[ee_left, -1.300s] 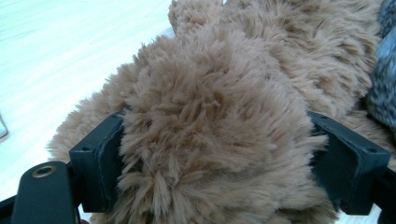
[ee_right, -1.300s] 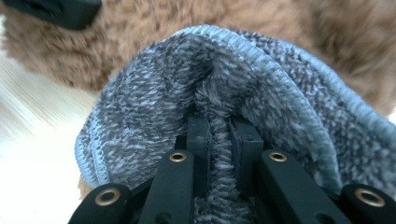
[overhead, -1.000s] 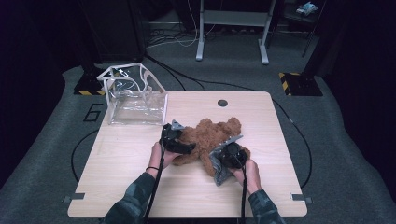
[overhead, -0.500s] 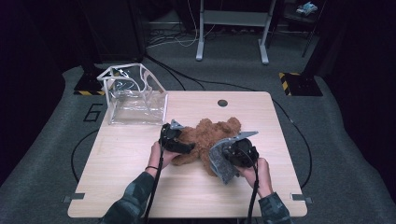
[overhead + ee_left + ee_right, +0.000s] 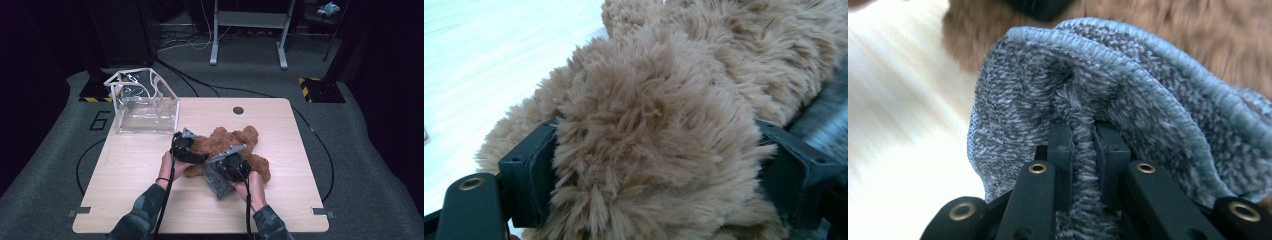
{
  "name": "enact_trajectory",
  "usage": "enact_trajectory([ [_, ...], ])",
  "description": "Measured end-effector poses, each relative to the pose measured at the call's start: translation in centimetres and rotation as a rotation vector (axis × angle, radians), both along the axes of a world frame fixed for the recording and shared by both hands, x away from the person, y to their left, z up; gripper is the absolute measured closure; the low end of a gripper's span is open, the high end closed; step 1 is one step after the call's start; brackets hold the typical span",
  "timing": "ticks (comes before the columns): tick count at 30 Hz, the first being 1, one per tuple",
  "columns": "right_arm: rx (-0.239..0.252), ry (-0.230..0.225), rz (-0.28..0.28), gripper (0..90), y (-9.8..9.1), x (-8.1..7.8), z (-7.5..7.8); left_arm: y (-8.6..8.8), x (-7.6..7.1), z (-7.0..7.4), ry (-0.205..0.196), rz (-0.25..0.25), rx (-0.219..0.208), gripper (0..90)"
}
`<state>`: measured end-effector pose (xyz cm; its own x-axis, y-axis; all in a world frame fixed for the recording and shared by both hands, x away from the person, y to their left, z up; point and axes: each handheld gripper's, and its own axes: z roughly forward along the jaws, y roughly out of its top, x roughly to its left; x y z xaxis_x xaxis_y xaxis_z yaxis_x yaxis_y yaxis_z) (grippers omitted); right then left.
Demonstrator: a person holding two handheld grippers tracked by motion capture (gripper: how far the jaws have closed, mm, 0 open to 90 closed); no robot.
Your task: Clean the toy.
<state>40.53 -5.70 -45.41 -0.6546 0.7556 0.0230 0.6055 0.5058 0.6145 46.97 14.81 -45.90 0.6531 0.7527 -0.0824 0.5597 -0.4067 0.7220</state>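
- Closest to the person, the right gripper has its jaws clamped nearly together on a fold of grey knit cloth. In the right gripper view you can see the knit squeezed between the two black jaws, with its lighter stitched edge curving over the top.
- The cloth hangs down from that gripper onto the table, right at the front edge of the teddy bear.
- Just left of it, the left gripper is gripping the bear. In the left gripper view a thick wad of tan fur fills the gap, with the jaws wide apart and pressing on it from both sides.
- The bear itself lies roughly mid-table, sprawled to the right of centre, brown and fluffy.
- Further back on the left there's a clear plastic bag with white trim, standing upright near the table's far left corner, well apart from the bear.
- Near the far edge there's a small round dark hole in the tabletop.
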Motion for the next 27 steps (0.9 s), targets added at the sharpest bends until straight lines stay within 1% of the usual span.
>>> enact_trajectory([
  [1, -0.003, 0.007, 0.003, 80.6, -0.2, -0.2, -0.1, 0.0, 0.2, 0.1, 0.008, 0.003, -0.001, 15.3],
  [2, -0.01, 0.017, -0.002, 80.6, -0.6, -0.6, -0.4, 0.0, 0.3, 0.2, 0.021, -0.006, 0.005, 15.3],
  [3, -0.013, 0.032, -0.003, 80.6, -1.0, -1.0, -0.8, 0.1, 0.3, 0.3, 0.021, -0.013, 0.023, 15.3],
  [4, -0.018, 0.043, 0.002, 80.6, -1.2, -1.2, -1.0, 0.0, 0.3, 0.4, 0.023, -0.013, 0.024, 15.3],
  [5, -0.033, 0.051, 0.002, 80.6, -1.4, -1.8, -1.4, -0.1, 0.2, 0.4, 0.018, -0.01, 0.025, 15.3],
  [6, -0.037, 0.054, 0.006, 80.6, -1.6, -2.2, -1.6, -0.1, 0.2, 0.3, 0.018, -0.008, 0.023, 15.3],
  [8, -0.053, 0.076, 0.016, 80.5, -1.8, -2.8, -2.2, 0.0, 0.3, 0.3, 0.018, -0.011, 0.018, 15.3],
  [9, -0.053, 0.093, 0.026, 80.4, -1.9, -3.0, -2.4, 0.1, 0.3, 0.3, 0.017, -0.009, 0.016, 15.3],
  [10, -0.056, 0.106, 0.03, 80.3, -2.0, -3.2, -2.4, 0.1, 0.2, 0.2, 0.016, -0.007, 0.012, 15.3],
  [11, -0.063, 0.111, 0.015, 80.3, -2.1, -3.4, -2.1, 0.0, 0.1, 0.2, 0.011, -0.001, 0.009, 15.3],
  [12, -0.06, 0.097, 0.019, 80.2, -2.3, -3.5, -1.7, 0.0, 0.0, 0.2, 0.009, -0.002, 0.006, 15.3],
  [13, -0.044, 0.086, 0.022, 80.2, -2.5, -3.5, -1.0, 0.1, 0.0, 0.2, 0.008, -0.002, 0.007, 15.3],
  [14, -0.034, 0.065, 0.024, 80.2, -2.6, -3.5, -0.5, 0.1, 0.0, 0.1, 0.003, -0.001, 0.007, 15.4],
  [15, -0.02, 0.039, 0.021, 80.2, -2.6, -3.4, 0.4, 0.1, 0.0, 0.1, 0.004, 0.0, 0.004, 15.3],
  [16, -0.01, 0.024, 0.018, 80.1, -2.5, -3.3, 0.8, 0.1, 0.0, 0.1, 0.008, 0.004, -0.005, 15.4],
  [17, 0.004, -0.006, 0.006, 80.0, -2.3, -2.9, 1.5, 0.1, 0.0, 0.1, 0.007, 0.004, -0.005, 15.4],
  [18, 0.005, -0.026, 0.003, 79.9, -2.1, -2.6, 2.0, 0.1, 0.0, 0.1, 0.007, 0.003, -0.005, 15.4],
  [19, 0.012, -0.046, -0.009, 79.9, -1.6, -2.1, 2.3, 0.1, 0.0, 0.0, 0.008, 0.003, -0.004, 15.4],
  [20, 0.016, -0.06, -0.004, 79.8, -1.2, -1.6, 2.5, 0.2, 0.0, 0.0, 0.009, 0.005, -0.005, 15.4],
  [22, 0.011, -0.071, -0.007, 79.7, -0.4, -0.8, 2.5, 0.2, 0.1, 0.0, 0.012, 0.001, -0.002, 15.5],
  [23, 0.004, -0.072, -0.008, 79.6, 0.1, -0.3, 2.3, 0.3, 0.1, 0.0, 0.013, 0.0, 0.0, 15.5],
  [25, -0.014, -0.052, -0.002, 79.7, 0.9, 0.4, 1.6, 0.2, 0.1, 0.0, 0.016, 0.003, -0.002, 15.6],
  [27, -0.031, -0.032, 0.004, 79.9, 1.2, 0.7, 0.7, 0.2, 0.2, 0.0, 0.018, 0.001, -0.001, 15.6],
])
